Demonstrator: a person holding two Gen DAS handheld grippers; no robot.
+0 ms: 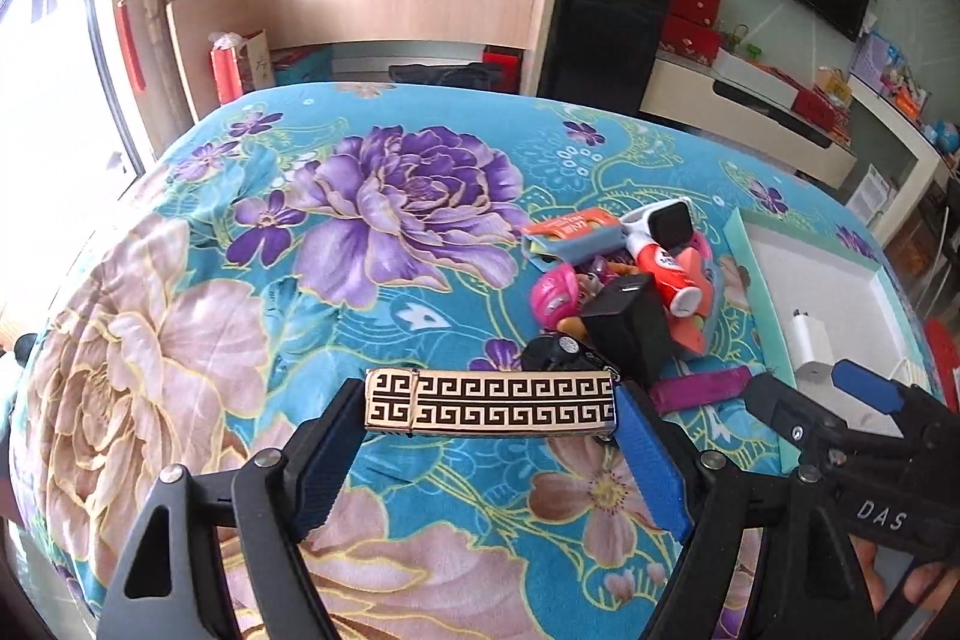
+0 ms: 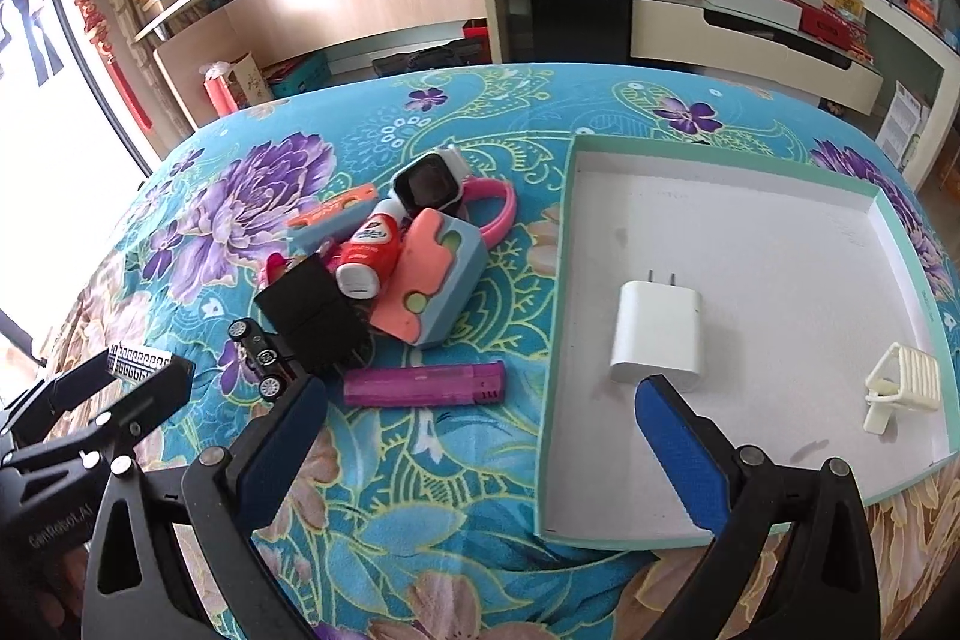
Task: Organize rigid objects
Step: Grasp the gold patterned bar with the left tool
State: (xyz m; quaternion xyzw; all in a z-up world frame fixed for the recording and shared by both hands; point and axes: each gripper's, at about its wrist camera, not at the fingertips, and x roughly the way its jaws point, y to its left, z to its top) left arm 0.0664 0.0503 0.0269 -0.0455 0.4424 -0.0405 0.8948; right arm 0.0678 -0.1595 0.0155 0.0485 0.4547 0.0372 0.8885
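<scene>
Left gripper [image 1: 489,415] clamping gold key-patterned lighter [image 1: 489,403] beside the toy pile [image 2: 384,268], right gripper [image 2: 480,418] jaws wide, empty, by the white tray [image 2: 780,244]

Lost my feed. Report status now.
Left gripper shut on patterned lighter, lifted off the cloth. Right gripper open, empty. Tray holds white charger. Nothing in the way.

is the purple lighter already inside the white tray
No, the purple lighter lies on the floral cloth left of the white tray, outside its rim.
</scene>
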